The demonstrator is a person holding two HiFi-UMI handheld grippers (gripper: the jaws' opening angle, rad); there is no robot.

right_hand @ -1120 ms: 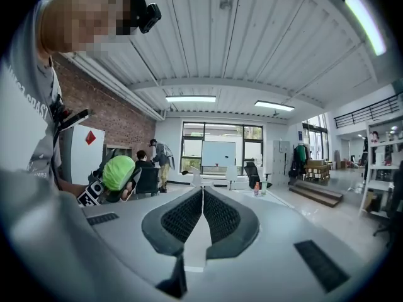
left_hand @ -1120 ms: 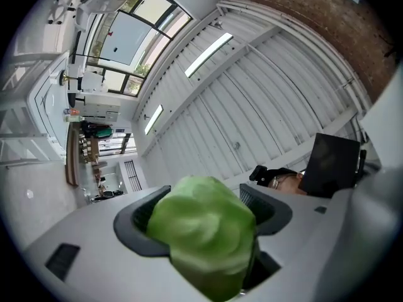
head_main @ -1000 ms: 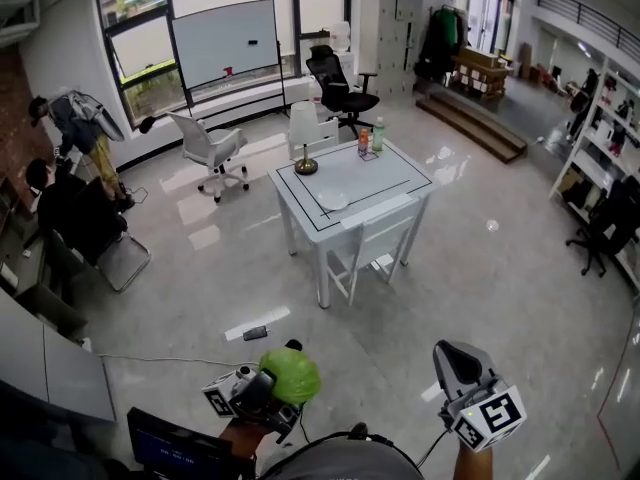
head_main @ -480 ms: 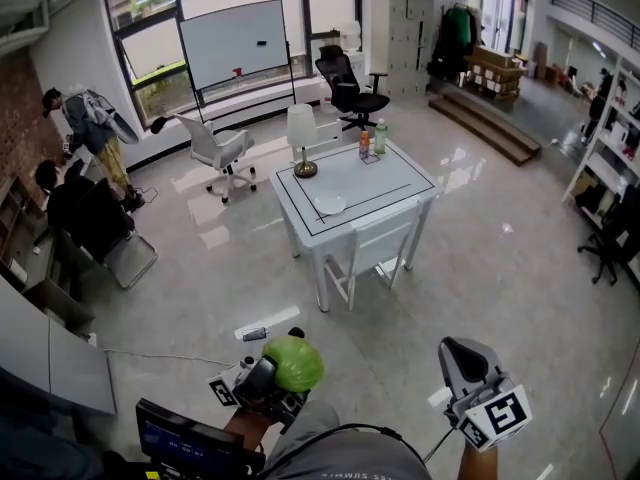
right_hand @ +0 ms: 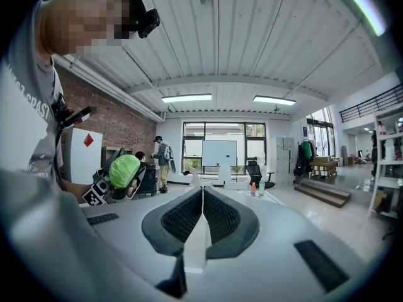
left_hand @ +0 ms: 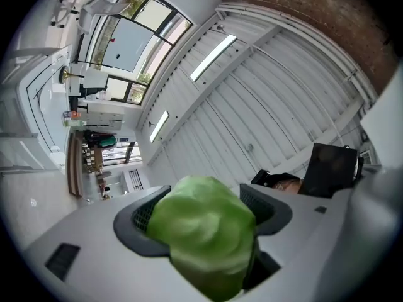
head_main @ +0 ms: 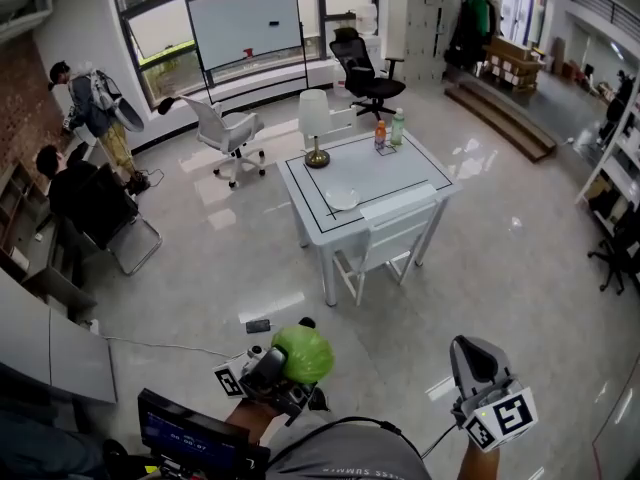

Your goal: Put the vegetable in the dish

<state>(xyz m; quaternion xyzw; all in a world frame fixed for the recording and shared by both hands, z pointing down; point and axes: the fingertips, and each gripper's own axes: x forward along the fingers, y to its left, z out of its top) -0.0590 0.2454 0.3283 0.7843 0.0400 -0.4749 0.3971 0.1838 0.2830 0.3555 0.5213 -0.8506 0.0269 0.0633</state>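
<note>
My left gripper point(head_main: 290, 373) is shut on a round green vegetable point(head_main: 303, 353), held low near my body at the bottom of the head view. In the left gripper view the vegetable point(left_hand: 203, 231) bulges between the two dark jaw pads. My right gripper point(head_main: 472, 356) hangs at the lower right, shut with nothing between its jaws; its pads point(right_hand: 203, 219) meet in the right gripper view. A small white dish point(head_main: 341, 199) lies on the white table point(head_main: 400, 173), several steps ahead of me across the floor.
A lamp point(head_main: 316, 128) and two bottles point(head_main: 389, 131) stand on the table. A white chair point(head_main: 385, 246) is tucked at its near side. Office chairs point(head_main: 228, 133) stand behind it, and people point(head_main: 80, 183) are at the left. A dark object point(head_main: 258, 325) lies on the floor.
The table and room have shifted lower and nearer in the head view. The left gripper with the vegetable has risen slightly and moved right. The right gripper stays shut.
</note>
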